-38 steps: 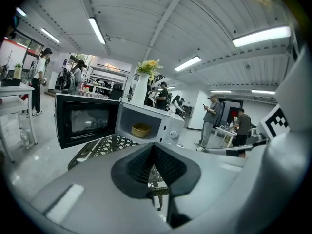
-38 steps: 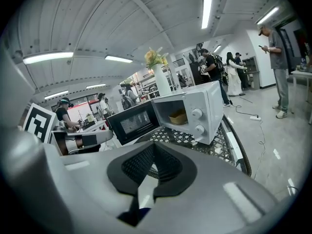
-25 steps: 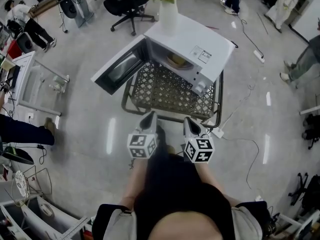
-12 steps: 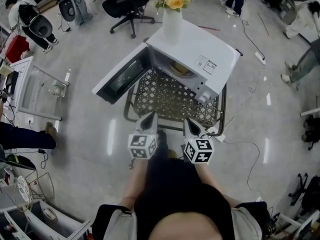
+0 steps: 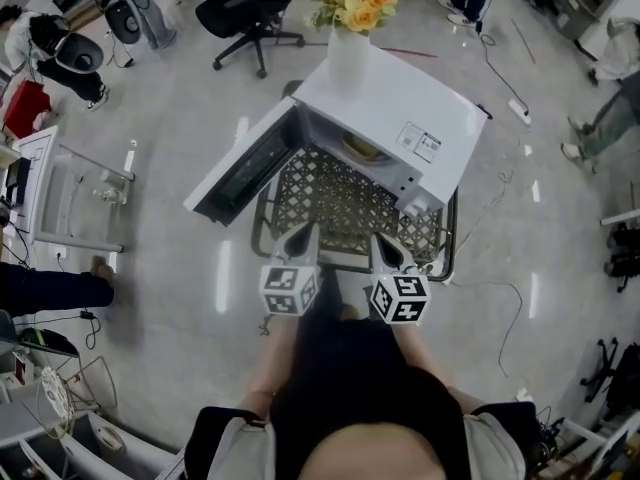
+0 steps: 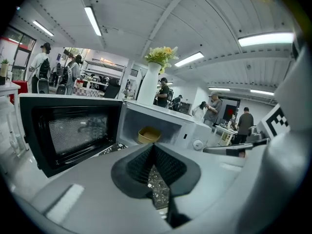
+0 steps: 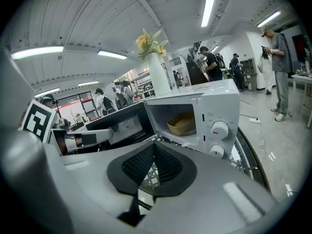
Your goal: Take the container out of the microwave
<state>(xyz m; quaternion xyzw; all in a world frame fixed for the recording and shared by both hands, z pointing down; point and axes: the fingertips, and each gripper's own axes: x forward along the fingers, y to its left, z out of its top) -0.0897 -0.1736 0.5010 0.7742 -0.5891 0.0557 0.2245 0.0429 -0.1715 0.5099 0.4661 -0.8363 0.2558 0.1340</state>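
Approach under way: both claws empty, microwave [image 5: 400,108] drawing nearer.
Over the last second the person has closed in on the bench [image 5: 340,203]. The left claw [image 5: 298,230] and right claw [image 5: 385,240] are both clenched on nothing. The container [image 5: 362,148] sits inside the open microwave, ahead of both claws and well apart from them. Judged: the reach has yet to begin.

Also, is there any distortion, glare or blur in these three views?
Head view: fisheye bends the room's edges; lamp glare streaks the floor. Left gripper view: dark round corners, the microwave sharp. Right gripper view: ceiling lamps burn white, the container is clear.
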